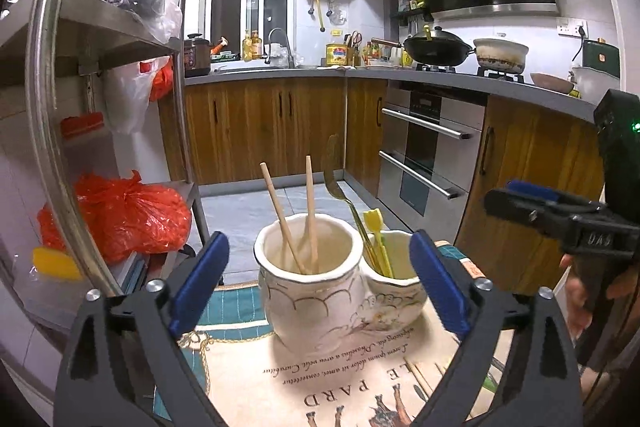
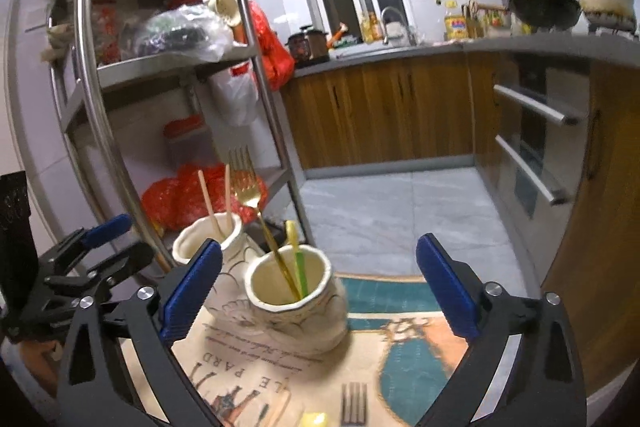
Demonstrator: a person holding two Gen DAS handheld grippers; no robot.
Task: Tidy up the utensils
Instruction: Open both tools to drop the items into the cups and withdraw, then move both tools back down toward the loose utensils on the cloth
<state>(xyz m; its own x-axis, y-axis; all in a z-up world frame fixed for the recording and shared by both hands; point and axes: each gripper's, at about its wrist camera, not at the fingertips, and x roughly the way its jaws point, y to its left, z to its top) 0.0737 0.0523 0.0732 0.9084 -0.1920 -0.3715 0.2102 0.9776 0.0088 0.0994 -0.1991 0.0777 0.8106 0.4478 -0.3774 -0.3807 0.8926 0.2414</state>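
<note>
left tool [image 1: 320, 283]: jaws wide apart, gripping nothing, the two-cup ceramic holder [image 1: 316, 291] between its blue pads without touching | right tool [image 2: 318, 289]: wide apart, empty | chopsticks [image 1: 294, 215]: upright in the left cup | gold fork [image 2: 260, 219], yellow utensil [image 2: 294, 251]: in the right cup | second fork [image 2: 354, 403]: flat on the desk cloth [image 2: 404, 359] at 6 o'clock

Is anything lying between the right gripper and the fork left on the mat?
Nothing visible does. The right gripper is open and empty, and the fork lies bare on the printed mat, nearer the camera than the ceramic holder.
</note>
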